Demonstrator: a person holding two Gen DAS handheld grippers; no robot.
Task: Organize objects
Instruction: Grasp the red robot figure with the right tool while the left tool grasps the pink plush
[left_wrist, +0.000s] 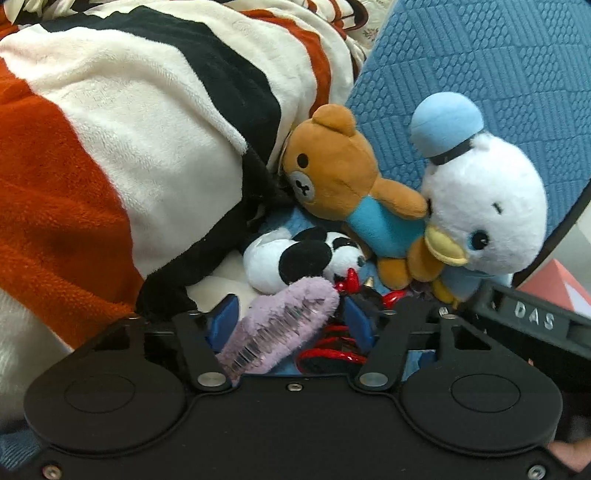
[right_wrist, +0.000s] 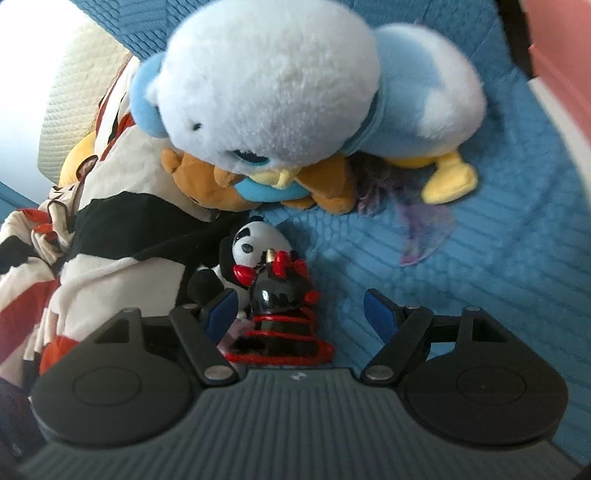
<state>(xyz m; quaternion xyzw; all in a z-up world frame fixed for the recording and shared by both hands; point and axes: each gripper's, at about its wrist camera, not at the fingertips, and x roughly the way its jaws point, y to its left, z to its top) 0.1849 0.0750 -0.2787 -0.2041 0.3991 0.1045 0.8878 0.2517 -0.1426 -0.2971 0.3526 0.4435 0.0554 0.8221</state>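
Between the left tongs (left_wrist: 291, 319) a purple fuzzy toy (left_wrist: 280, 325) is seen, though a firm grip cannot be told. A black-and-red figurine (right_wrist: 280, 306) lies within the released right tongs (right_wrist: 301, 308) on the blue bedspread (right_wrist: 498, 258) — these should be clenched low, clear of the panda plush (right_wrist: 255, 243).

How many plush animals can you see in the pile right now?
3. The white duck lies on top, the brown bear is partly under its head, and the small panda sits beside the striped blanket. Others may be hidden under the blanket.
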